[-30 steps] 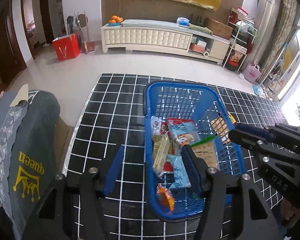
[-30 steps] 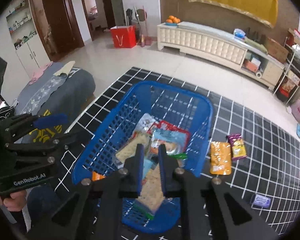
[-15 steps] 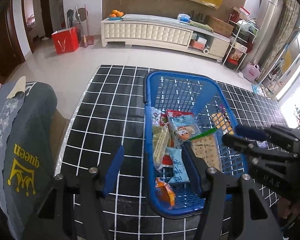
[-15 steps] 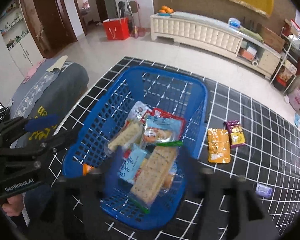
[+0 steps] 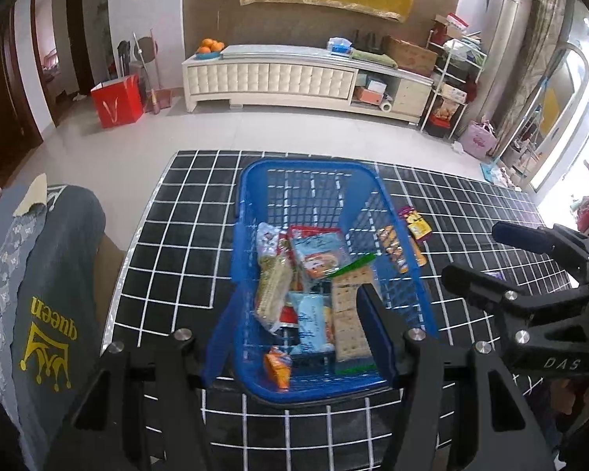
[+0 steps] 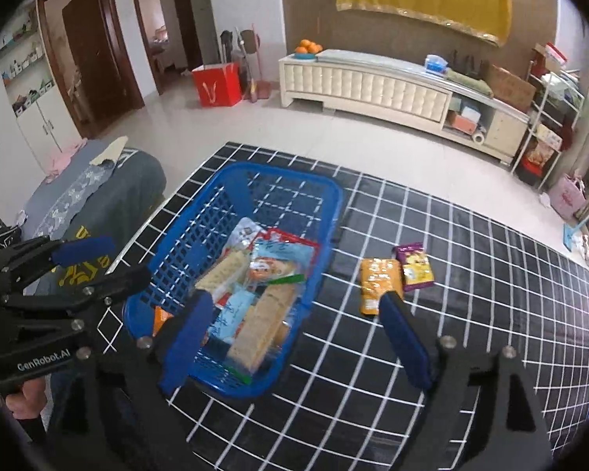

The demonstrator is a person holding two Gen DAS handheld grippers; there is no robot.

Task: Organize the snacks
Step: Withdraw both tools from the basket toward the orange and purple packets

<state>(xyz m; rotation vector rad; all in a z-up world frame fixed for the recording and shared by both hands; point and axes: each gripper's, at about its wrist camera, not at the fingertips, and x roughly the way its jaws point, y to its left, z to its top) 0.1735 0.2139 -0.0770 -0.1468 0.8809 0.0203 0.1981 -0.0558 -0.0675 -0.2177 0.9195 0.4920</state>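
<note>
A blue basket [image 5: 310,165] on the black grid table [image 5: 176,235] holds several snack packs, with a long cracker pack [image 5: 347,314] on top. My left gripper [image 5: 294,329] is open above the basket's near end, one finger outside its left wall and nothing gripped. My right gripper [image 6: 294,306] hovers over the basket's [image 6: 333,200] right wall. Its jaws are opening wide, and no pad touches the cracker pack [image 6: 263,325] below. An orange packet [image 6: 377,284] and a purple packet [image 6: 414,267] lie on the table right of the basket.
A grey cushion printed "queen" [image 5: 51,294] borders the table's left edge. A hand [image 6: 23,400] holds the left gripper [image 6: 117,261]. The right gripper [image 5: 477,253] hangs at the basket's right. Beyond the table are tiled floor, a red bag [image 5: 116,102] and a white cabinet [image 5: 294,78].
The right gripper, shut around the cracker pack a second ago, has opened wide and the pack lies in the basket. Both grippers have drawn back and up from the basket.
</note>
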